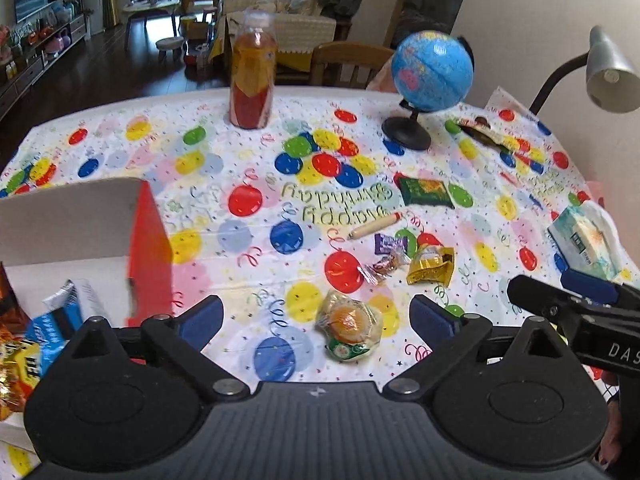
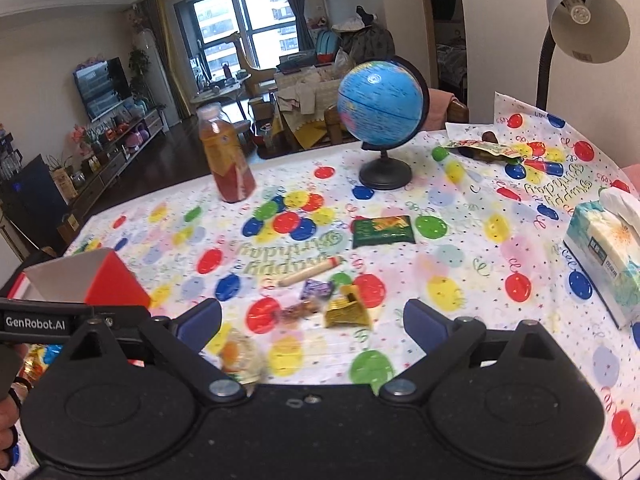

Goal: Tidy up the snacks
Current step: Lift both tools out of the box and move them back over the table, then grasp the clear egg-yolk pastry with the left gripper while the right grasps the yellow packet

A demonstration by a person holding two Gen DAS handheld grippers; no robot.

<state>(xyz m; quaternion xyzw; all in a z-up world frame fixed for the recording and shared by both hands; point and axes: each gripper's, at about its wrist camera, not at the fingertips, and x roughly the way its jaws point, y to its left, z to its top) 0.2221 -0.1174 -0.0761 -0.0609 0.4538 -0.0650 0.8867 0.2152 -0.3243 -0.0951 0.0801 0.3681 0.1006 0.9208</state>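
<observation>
Loose snacks lie on the balloon-print tablecloth: a round clear-wrapped orange snack [image 1: 350, 330] [image 2: 240, 356], a gold packet [image 1: 432, 266] [image 2: 347, 312], a small wrapped candy [image 1: 384, 266] [image 2: 300, 312], a purple candy [image 1: 390, 243] [image 2: 318, 290], a stick snack [image 1: 374, 226] [image 2: 310, 272] and a green packet [image 1: 426, 191] [image 2: 382, 230]. A red and white box [image 1: 80, 240] [image 2: 96, 280] at the left holds several packets [image 1: 52, 320]. My left gripper [image 1: 316, 320] is open and empty over the round snack. My right gripper [image 2: 312, 318] is open and empty above the candies.
A juice bottle [image 1: 253, 76] [image 2: 228, 156] and a globe [image 1: 430, 74] [image 2: 380, 112] stand at the back. A tissue box [image 1: 584, 240] [image 2: 604, 256] sits at the right, with a desk lamp [image 2: 580, 20] behind. Another packet [image 2: 480, 150] lies far right.
</observation>
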